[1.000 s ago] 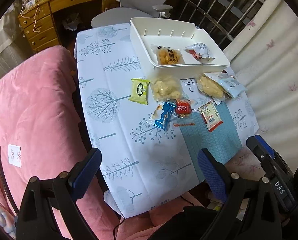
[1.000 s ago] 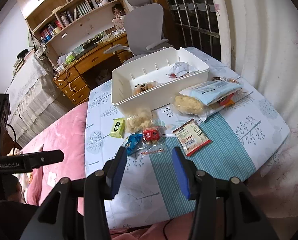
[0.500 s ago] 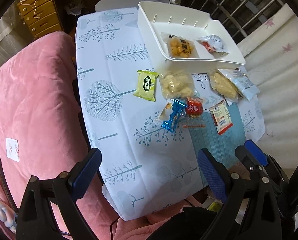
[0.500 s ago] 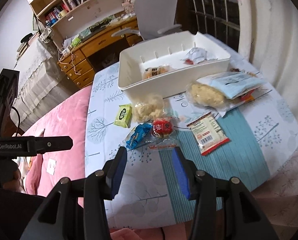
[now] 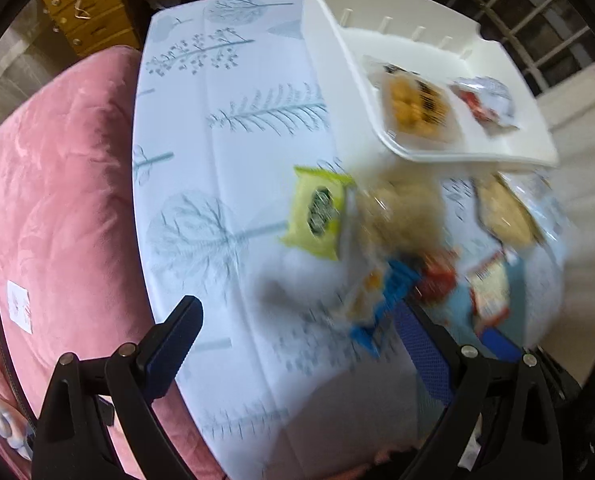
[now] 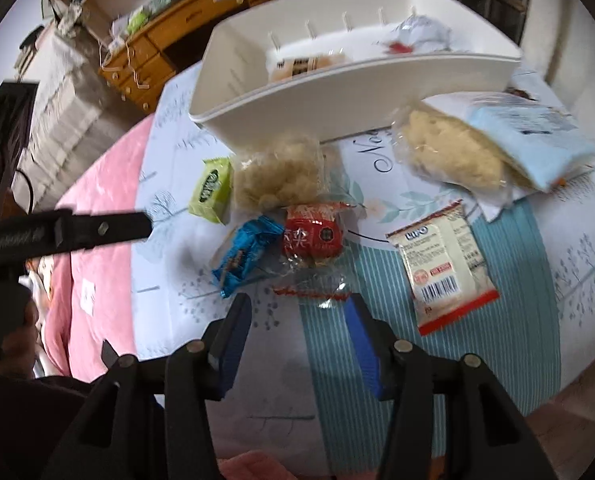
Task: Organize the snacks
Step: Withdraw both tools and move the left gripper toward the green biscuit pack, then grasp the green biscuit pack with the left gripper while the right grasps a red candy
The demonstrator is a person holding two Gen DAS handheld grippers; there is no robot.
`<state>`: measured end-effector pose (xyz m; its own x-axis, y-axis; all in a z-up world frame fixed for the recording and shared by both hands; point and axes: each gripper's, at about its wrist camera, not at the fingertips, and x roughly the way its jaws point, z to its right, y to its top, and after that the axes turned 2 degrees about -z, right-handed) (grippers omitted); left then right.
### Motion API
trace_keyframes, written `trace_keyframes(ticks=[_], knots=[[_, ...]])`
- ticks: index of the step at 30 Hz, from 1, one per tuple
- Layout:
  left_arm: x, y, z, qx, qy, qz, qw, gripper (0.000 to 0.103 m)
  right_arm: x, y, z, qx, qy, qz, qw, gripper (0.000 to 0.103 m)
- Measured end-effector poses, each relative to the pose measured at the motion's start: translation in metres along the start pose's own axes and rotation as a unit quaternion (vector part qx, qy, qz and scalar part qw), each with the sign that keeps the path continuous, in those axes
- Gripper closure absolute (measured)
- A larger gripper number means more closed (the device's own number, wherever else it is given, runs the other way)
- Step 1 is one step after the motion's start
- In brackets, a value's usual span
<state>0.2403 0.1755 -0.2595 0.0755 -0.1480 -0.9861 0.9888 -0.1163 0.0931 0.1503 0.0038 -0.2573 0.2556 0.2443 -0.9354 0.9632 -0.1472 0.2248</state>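
**Me:** My right claw [image 6: 297, 330] hangs with its jaws spread and nothing between them, low over the near edge of the bench [image 6: 417, 380]. My left claw [image 5: 297, 344] is spread wide too, empty, off toward the pink bed [image 5: 57, 200] side.

**You:** What lies nearest the right one?

**Me:** A clear wrapper with a red strip [image 6: 309, 286], just ahead of the tips. Touching it from behind is the round red snack [image 6: 313, 234], with the blue packet [image 6: 245, 254] just beside that on the left. I judge the jaws are held apart so they can drop round one of these.

**You:** And further out?

**Me:** The white packet with the barcode [image 6: 441, 264] lies flat to the right, apart from the cluster. Behind the red snack sits a clear bag of pale puffs [image 6: 277, 178], the green packet [image 6: 213, 188] at its left. On the right a second bag of puffs [image 6: 453, 154] has a light blue pouch [image 6: 533, 132] overlapping it.

**You:** Where do they go?

**Me:** Into the white bin [image 6: 337, 96] at the far side, I take it. It already holds an orange-filled packet [image 5: 415, 110] and a silvery wrapper with red [image 5: 485, 102], side by side. The loose snacks crowd against its front wall, so each lift should be short.

**You:** Any worry?

**Me:** The left view is blurred, and the crinkly wrappers overlap, so one pinch may drag a neighbour.
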Motion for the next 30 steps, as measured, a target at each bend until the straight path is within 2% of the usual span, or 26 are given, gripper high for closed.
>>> trace_keyframes(ticks=[5, 10, 12, 14, 21, 24, 25, 26, 30], knots=[[0.030, 0.022, 0.002, 0.003, 0.027, 0.007, 0.9996, 0.007, 0.021, 0.017, -0.002, -0.035, -0.013, -0.016, 0.999, 0.050], [0.050, 0.034, 0.002, 0.003, 0.036, 0.004, 0.9994, 0.010, 0.041, 0.028, -0.006, -0.070, -0.017, -0.031, 0.997, 0.050], [0.057, 0.037, 0.002, 0.006, 0.042, 0.003, 0.9991, 0.014, 0.047, 0.031, -0.006, -0.079, -0.018, -0.032, 0.996, 0.049], [0.065, 0.040, 0.004, 0.011, 0.043, -0.003, 0.9990, 0.027, 0.052, 0.033, -0.005, -0.086, -0.021, -0.032, 0.996, 0.049], [0.078, 0.044, 0.015, 0.037, 0.054, 0.001, 0.9979, 0.041, 0.060, 0.038, -0.002, -0.103, -0.022, -0.032, 0.994, 0.049], [0.075, 0.040, 0.025, 0.051, 0.051, 0.012, 0.9973, 0.053, 0.060, 0.038, -0.003, -0.111, -0.023, -0.029, 0.993, 0.052], [0.074, 0.039, 0.027, 0.056, 0.051, 0.015, 0.9970, 0.063, 0.059, 0.039, -0.003, -0.111, -0.020, -0.030, 0.993, 0.054], [0.073, 0.039, 0.029, 0.059, 0.053, 0.017, 0.9967, 0.067, 0.060, 0.039, -0.004, -0.111, -0.021, -0.030, 0.993, 0.055], [0.072, 0.035, 0.031, 0.054, 0.062, 0.009, 0.9966, 0.068, 0.060, 0.039, -0.008, -0.120, -0.030, -0.036, 0.992, 0.056]])
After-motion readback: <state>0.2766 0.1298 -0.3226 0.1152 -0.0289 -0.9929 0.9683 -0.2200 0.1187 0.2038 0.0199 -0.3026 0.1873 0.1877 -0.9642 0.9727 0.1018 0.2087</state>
